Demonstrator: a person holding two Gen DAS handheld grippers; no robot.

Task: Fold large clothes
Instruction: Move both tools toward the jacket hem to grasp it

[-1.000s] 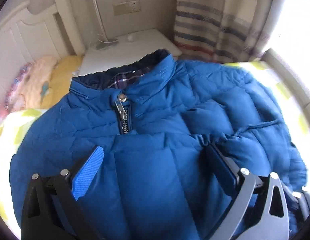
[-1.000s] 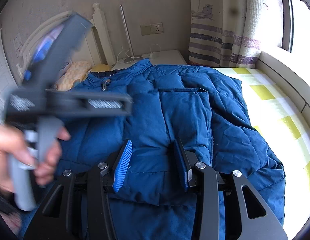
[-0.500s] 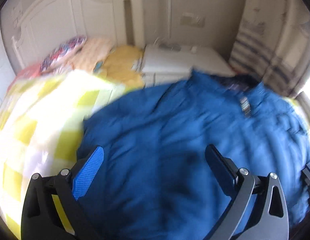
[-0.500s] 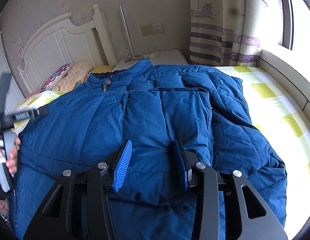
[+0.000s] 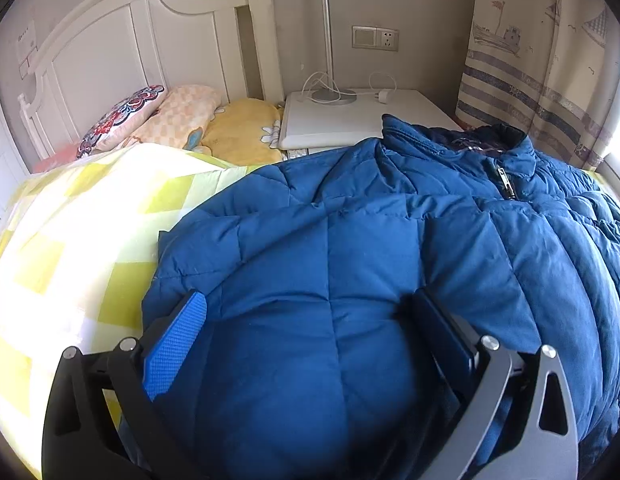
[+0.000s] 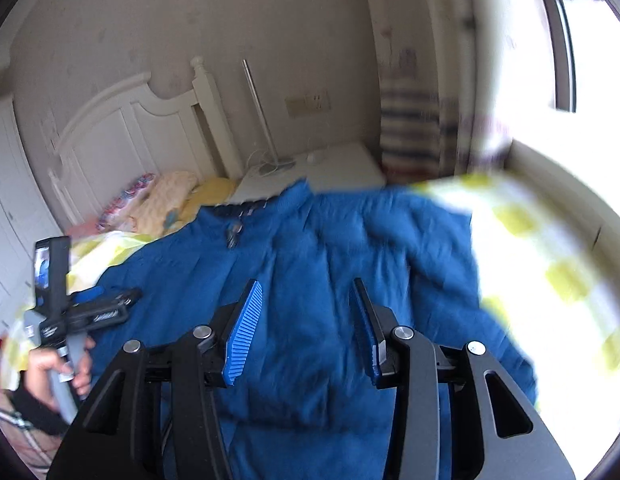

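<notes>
The left gripper (image 5: 305,336) has swung from over the chest of the blue jacket (image 5: 370,264) to its edge beside the yellow checked bedspread (image 5: 69,240), jaws wide. The right gripper (image 6: 305,320) has lifted off the folded sleeve; its view is now blurred, with nothing between its slightly parted pads (image 6: 245,332).

No legible text anywhere; the white paper note (image 5: 26,46) on the white wooden headboard (image 5: 109,56) is too small to read.
</notes>
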